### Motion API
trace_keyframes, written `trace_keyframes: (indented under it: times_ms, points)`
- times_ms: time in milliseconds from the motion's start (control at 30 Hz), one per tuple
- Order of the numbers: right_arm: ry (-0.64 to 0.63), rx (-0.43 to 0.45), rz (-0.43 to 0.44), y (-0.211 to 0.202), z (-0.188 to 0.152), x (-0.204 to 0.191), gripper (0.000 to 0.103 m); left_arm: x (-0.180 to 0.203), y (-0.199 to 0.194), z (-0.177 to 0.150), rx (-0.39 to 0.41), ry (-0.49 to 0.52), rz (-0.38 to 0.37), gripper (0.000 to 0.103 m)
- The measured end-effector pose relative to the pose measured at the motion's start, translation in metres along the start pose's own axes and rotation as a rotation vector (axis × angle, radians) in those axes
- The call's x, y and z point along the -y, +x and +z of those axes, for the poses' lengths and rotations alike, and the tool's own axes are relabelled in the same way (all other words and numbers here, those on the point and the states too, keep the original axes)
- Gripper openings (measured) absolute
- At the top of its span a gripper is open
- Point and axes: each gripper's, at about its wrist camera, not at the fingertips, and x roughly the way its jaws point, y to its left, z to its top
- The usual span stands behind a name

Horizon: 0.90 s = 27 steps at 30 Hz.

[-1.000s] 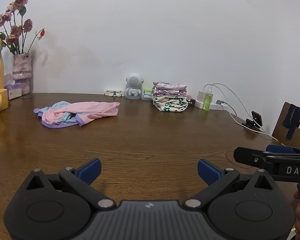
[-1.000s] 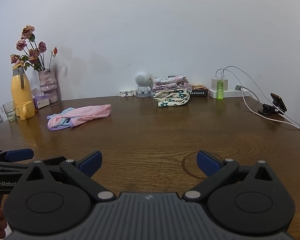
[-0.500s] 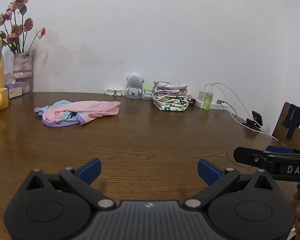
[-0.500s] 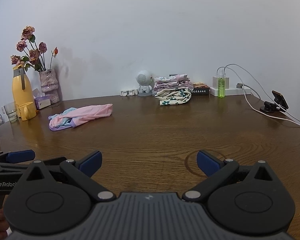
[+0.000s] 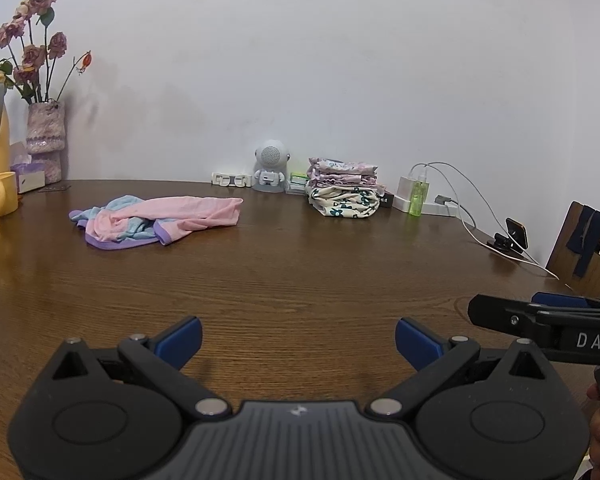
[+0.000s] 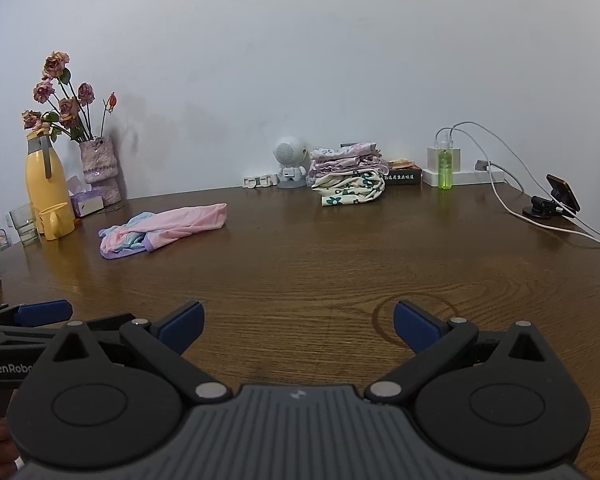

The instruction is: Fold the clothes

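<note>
A crumpled pink, light-blue and purple garment (image 5: 156, 220) (image 6: 162, 228) lies on the brown wooden table (image 5: 300, 280), left of centre and well beyond both grippers. A stack of folded clothes (image 5: 342, 192) (image 6: 348, 180) sits at the back against the wall. My left gripper (image 5: 298, 342) hangs low over the near table, open, with nothing between its blue pads. My right gripper (image 6: 296, 326) is open too and holds nothing; it also shows at the right edge of the left wrist view (image 5: 540, 316). The left gripper shows at the left edge of the right wrist view (image 6: 24, 316).
At the far left stand a yellow flask (image 6: 46, 184), a yellow mug (image 6: 56, 220), a glass (image 6: 24, 224) and a flower vase (image 6: 100, 172). A small robot figure (image 6: 290, 162), green bottle (image 6: 444, 172), cables and a phone mount (image 6: 556, 200) line the back right. A chair back (image 5: 588, 248) stands right.
Both grippers have drifted slightly, so the scene shifts a little in each view. The garment and the stack have not moved, and both grippers stay open.
</note>
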Motion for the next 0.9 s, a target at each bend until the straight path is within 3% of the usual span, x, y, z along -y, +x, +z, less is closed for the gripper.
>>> trace_keyframes:
  times_ms: [900]
  points:
    - [0.004, -0.012, 0.007, 0.0023, -0.0010, 0.0006, 0.103, 0.0001, 0.0001, -0.0031, -0.009, -0.002, -0.002, 0.103]
